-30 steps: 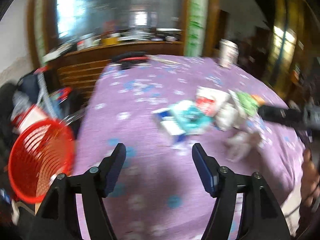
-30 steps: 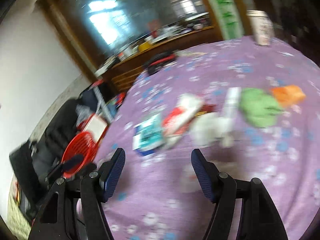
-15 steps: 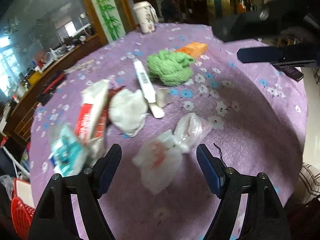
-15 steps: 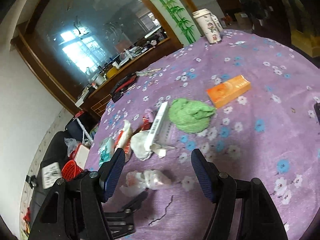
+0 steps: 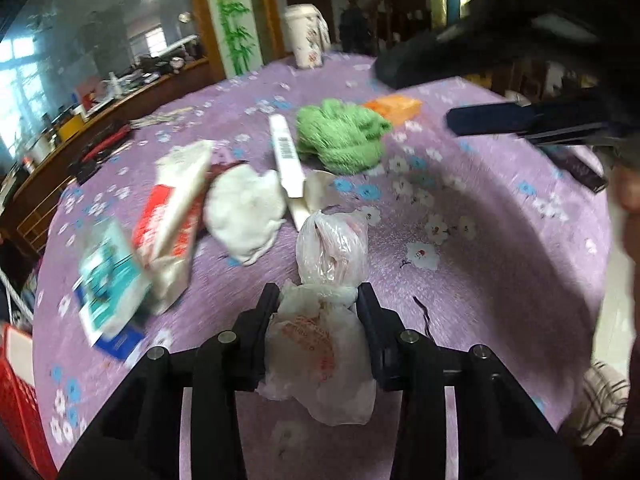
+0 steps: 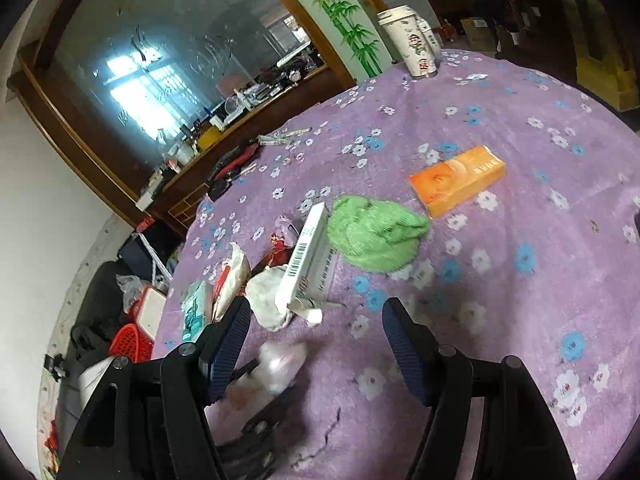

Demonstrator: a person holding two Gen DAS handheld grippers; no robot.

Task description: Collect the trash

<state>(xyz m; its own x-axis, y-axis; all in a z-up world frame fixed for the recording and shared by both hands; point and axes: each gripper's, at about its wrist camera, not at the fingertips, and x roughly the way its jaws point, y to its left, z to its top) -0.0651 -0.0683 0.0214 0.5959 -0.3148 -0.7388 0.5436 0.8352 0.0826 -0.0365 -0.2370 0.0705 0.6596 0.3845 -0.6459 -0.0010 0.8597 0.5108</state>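
Note:
A crumpled clear plastic bag (image 5: 320,344) with red print lies on the purple flowered tablecloth (image 5: 500,280). My left gripper (image 5: 318,304) straddles it, jaws closing, both pads against the bag's sides. In the right wrist view the bag (image 6: 280,364) is a blur low at the left. My right gripper (image 6: 316,332) hovers open over the cloth with nothing between its fingers. Beyond lie a white tissue wad (image 5: 244,216), a red-and-white wrapper (image 5: 172,208), a teal packet (image 5: 108,280), a long white box (image 6: 308,256), a green cloth (image 6: 372,236) and an orange box (image 6: 456,184).
A red basket (image 6: 132,340) stands on the floor past the table's left edge, among bags and a white box. A tall paper cup (image 6: 412,40) stands at the table's far edge. A wooden sideboard with clutter runs behind. A dark remote (image 5: 580,168) lies at the right.
My left gripper swung from the basket side to the trash pile, dropped over the plastic bag and narrowed its jaws around it. My right gripper shifted slightly and stayed open.

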